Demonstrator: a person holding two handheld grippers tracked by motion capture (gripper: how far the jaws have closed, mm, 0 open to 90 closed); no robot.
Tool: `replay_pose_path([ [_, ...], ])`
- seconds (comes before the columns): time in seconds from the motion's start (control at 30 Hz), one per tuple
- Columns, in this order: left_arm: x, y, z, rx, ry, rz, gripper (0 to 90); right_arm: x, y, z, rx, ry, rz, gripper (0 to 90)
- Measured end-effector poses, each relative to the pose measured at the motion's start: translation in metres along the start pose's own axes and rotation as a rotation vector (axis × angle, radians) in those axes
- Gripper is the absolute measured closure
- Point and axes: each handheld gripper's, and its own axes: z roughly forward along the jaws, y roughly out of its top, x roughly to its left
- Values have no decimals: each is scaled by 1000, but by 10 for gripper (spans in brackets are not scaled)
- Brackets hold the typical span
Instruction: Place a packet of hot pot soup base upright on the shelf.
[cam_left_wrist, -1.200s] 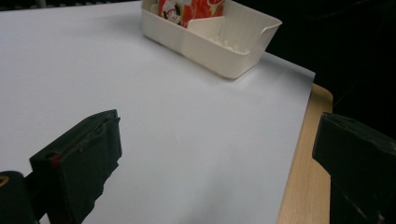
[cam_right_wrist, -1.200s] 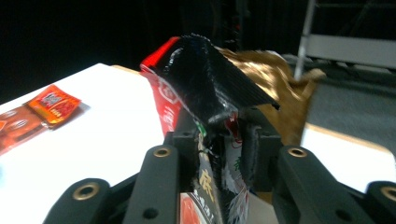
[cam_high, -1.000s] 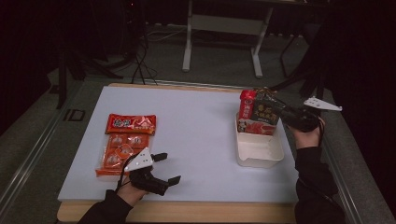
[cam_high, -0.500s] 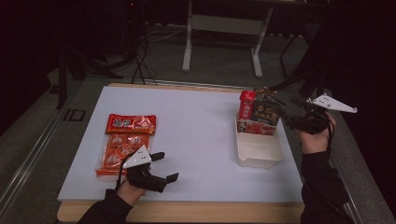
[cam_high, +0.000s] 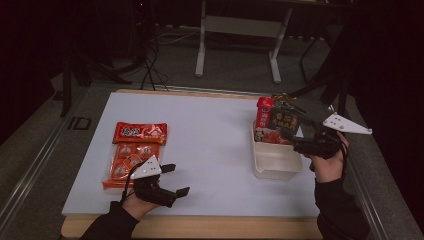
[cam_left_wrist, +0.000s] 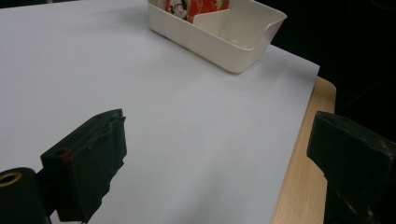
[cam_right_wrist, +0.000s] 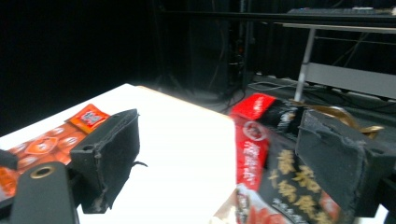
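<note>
Left of the white tub (cam_high: 276, 165), two orange snack packs (cam_high: 134, 151) flat on the table (cam_high: 210, 135), left gripper (cam_high: 175, 179) just beside them, jaws apart and empty, dark-and-red packet (cam_high: 276, 125) standing in the tub's far end, right gripper (cam_high: 290, 132) close beside the packet, jaws just opened wide, gripping nothing

The table top (cam_high: 210, 150) is covered with a smooth, matt white sheet that looks like paper, and pale wood with a soft sheen shows along its front edge (cam_high: 200, 226). The tray (cam_high: 274, 165) is smooth cream plastic, slightly glossy. The snack packets (cam_high: 134, 152) are shiny printed foil or film, as is the dark packet (cam_high: 281, 125) in the tray, though blur makes this less certain. The pads (cam_right_wrist: 112, 154) look like rough, worn black foam or rubber.
</note>
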Motion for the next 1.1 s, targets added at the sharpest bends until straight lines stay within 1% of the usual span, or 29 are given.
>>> replay_pose_path([
  [0.13,3,2,-6,5,16,-2,57,12,-6,0,28,35,-15,144],
  [0.17,3,3,-7,7,11,-4,57,15,-8,0,37,43,-17,148],
  [0.2,4,4,-9,10,17,-4,57,17,-10,1,42,60,-18,158],
  [0.23,4,4,-9,10,17,-4,57,17,-10,1,42,60,-18,158],
  [0.27,6,5,-12,10,19,-7,57,23,-14,1,52,77,-15,158],
  [0.3,7,6,-13,14,30,-2,57,26,-16,2,63,86,-16,158],
  [0.33,7,6,-15,11,30,-5,59,29,-19,2,68,94,-17,159],
  [0.4,9,8,-19,17,43,-2,66,35,-23,2,68,113,-23,159],
  [0.43,10,8,-20,19,40,-3,66,37,-25,2,65,127,-29,159],
  [0.47,10,8,-20,19,40,-3,66,37,-25,2,65,127,-29,159],
  [0.5,12,9,-24,20,56,-3,66,43,-28,3,73,159,-36,157],
  [0.53,13,9,-26,19,54,-8,66,46,-30,4,85,172,-41,148],
  [0.57,14,10,-28,20,66,-6,67,48,-31,4,93,185,-42,135],
  [0.63,17,10,-33,19,74,-3,81,52,-33,3,92,196,-40,139],
  [0.67,19,10,-35,17,88,-5,81,54,-34,3,88,206,-34,139],
  [0.73,20,10,-38,10,94,-12,101,57,-35,0,81,212,-30,139],
  [0.77,22,10,-40,9,106,-15,101,57,-35,0,81,212,-30,139],
  [0.8,22,10,-40,9,106,-15,101,57,-35,0,81,212,-30,139],
  [0.83,29,10,-48,3,141,-18,120,61,-38,-3,81,213,-40,139],
  [0.87,31,10,-51,-3,145,-19,134,62,-38,-4,80,216,-44,139],
  [0.97,37,11,-58,-4,182,-25,157,63,-40,-6,66,221,-47,139],
  [1.0,39,11,-60,-5,199,-25,177,64,-41,-7,61,227,-47,139],
  [1.1,46,11,-67,-11,232,-32,240,66,-42,-7,62,216,-60,140],
])
